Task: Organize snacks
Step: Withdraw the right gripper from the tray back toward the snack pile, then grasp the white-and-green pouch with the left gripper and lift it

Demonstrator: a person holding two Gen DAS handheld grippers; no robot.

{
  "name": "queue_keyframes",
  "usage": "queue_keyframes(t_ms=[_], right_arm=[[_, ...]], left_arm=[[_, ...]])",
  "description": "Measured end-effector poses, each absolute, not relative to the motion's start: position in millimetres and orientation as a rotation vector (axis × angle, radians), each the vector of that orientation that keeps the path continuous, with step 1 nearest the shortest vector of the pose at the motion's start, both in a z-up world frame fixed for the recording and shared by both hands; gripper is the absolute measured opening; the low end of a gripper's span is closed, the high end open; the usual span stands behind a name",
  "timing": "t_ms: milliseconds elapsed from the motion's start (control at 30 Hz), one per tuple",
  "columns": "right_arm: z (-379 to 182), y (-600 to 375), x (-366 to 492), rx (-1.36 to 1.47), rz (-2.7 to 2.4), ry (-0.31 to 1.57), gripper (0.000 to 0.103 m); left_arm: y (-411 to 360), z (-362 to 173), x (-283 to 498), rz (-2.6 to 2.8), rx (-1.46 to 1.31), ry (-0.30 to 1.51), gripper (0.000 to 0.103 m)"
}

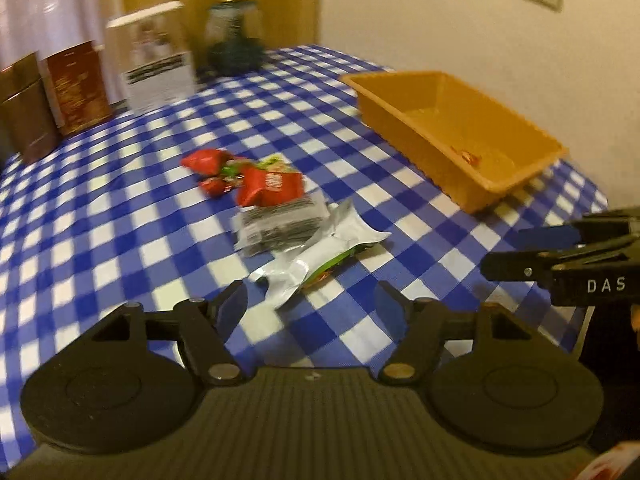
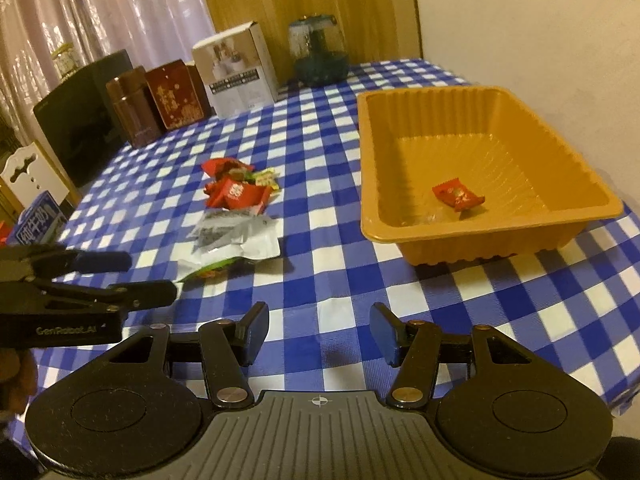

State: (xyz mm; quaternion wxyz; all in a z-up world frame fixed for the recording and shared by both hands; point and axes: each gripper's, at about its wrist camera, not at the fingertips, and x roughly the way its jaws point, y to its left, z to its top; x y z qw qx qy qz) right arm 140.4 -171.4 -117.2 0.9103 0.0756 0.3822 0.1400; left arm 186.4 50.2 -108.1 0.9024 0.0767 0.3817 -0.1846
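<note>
Left hand-held gripper [image 1: 310,306]: jaws apart, nothing between them, poised just short of the nearest snack. Right hand-held gripper [image 2: 318,334]: likewise parted and empty, over bare checked table [image 2: 500,312].

Nearest item, at 12 o'clock from the left gripper: silver foil wrapper [image 1: 320,254] with a green printed face, crumpled, flat. Judged very light, thin, slippery; best pinched at a raised crimped end rather than across the flat middle. Just beyond, touching it: clear packet with dark print [image 1: 280,222], soft and pliable. Farther on: red snack pouch [image 1: 268,186] and small red sweets [image 1: 206,162], bunched together, likely to shift or drag neighbours when one is lifted.

At 2 o'clock from the pile, well apart: orange plastic tray [image 2: 368,160], thin ribbed walls, one red wrapped sweet [image 2: 458,196] already inside. Light tray, liable to slide if knocked. Open cloth between pile and tray; approach over the near rim unobstructed.

Far edge, 10 to 12 o'clock: brown tins [image 2: 134,108], white carton [image 2: 236,76], glass dome [image 2: 318,50]. Clear of the route.
</note>
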Motion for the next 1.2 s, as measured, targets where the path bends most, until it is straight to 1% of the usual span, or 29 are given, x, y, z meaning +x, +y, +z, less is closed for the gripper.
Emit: queue_keyframes(t_ms=[300,400,500,533,600,700,800,900,1200], right_arm=[[-140.5,-173.6,155.5,0.15,0.249,0.816,0.056],[-144.6,-174.8,158.2,0.144,0.237,0.819,0.056],[-147.5,-176.5,158.7,0.147,0.222,0.823,0.056],[-147.5,-176.2,158.6,0.146,0.22,0.82,0.056],[-147.6,-175.3,158.6,0.142,0.218,0.818,0.056],[-147.1,-173.2,158.0,0.141,0.215,0.816,0.056],[-147.2,-170.4,159.3,0.136,0.218,0.815,0.056],[-146.7,-167.4,158.5,0.135,0.228,0.814,0.056],[-140.9,-142.1,159.9,0.095,0.34,0.784,0.056]], left_arm=[[37.5,-129.8,233.2,-0.502,0.285,0.807,0.066],[33.6,-136.8,242.4,-0.545,0.304,0.834,0.059],[29.3,-141.7,252.2,-0.586,0.326,0.856,0.057],[27.8,-142.5,254.3,-0.599,0.333,0.859,0.052],[24.9,-143.3,256.2,-0.629,0.346,0.869,0.048],[23.8,-144.2,256.7,-0.634,0.349,0.897,0.037],[27.0,-142.8,249.1,-0.606,0.325,0.912,0.033],[31.7,-137.2,233.3,-0.552,0.286,0.893,0.026],[85.5,-127.1,200.3,-0.266,0.035,0.875,0.025]])
